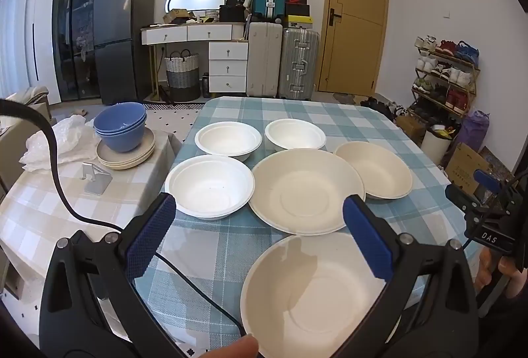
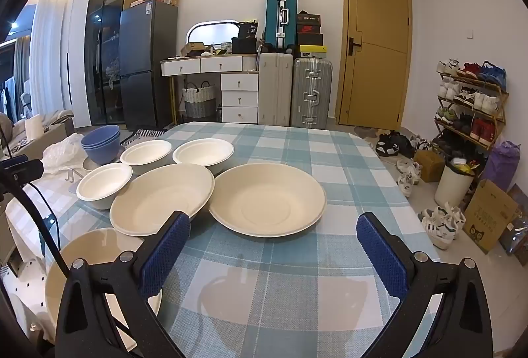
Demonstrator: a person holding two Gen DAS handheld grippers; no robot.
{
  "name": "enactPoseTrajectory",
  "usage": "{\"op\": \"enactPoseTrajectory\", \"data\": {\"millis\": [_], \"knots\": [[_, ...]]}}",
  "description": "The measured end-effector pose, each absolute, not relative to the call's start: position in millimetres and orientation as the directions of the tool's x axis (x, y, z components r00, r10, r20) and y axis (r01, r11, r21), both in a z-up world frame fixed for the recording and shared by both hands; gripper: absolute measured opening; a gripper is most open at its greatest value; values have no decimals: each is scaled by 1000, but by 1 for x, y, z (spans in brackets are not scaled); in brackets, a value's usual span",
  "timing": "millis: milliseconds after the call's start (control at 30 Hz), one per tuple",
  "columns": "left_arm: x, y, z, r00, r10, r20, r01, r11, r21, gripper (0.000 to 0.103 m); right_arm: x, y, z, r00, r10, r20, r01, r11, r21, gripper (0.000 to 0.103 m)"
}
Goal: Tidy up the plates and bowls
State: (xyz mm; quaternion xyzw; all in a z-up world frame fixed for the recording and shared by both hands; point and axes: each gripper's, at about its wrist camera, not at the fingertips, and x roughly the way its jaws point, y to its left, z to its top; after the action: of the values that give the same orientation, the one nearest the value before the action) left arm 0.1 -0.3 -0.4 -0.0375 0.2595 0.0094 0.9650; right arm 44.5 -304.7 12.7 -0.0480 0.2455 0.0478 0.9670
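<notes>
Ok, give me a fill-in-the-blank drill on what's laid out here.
1. The stacked bowls on the side table are ____ in colour.
2. Those bowls sit on a stack of ____.
3. The checked tablecloth under the white dishes is white and ____.
4. Both the left claw and the right claw are ____.

Missing words: blue; plates; blue; open

I see table point(image 1: 330, 113) under blue-check cloth: three cream plates point(image 1: 307, 189), three white bowls point(image 1: 211, 184), all apart or just touching. Side table point(image 1: 43, 189) to left: blue bowls point(image 1: 120, 125) stacked on beige plates point(image 1: 127, 155), metal stand point(image 1: 95, 178), plastic bag point(image 1: 59, 140).
</notes>
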Motion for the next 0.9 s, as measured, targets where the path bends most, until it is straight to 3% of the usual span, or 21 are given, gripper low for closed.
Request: {"op": "enactPoseTrajectory", "data": {"millis": [900], "knots": [[-4, 1, 1, 868, 33, -495, -56, 998, -32, 101, 43, -304, 11, 872, 72, -484, -120, 990, -69, 103]]}}
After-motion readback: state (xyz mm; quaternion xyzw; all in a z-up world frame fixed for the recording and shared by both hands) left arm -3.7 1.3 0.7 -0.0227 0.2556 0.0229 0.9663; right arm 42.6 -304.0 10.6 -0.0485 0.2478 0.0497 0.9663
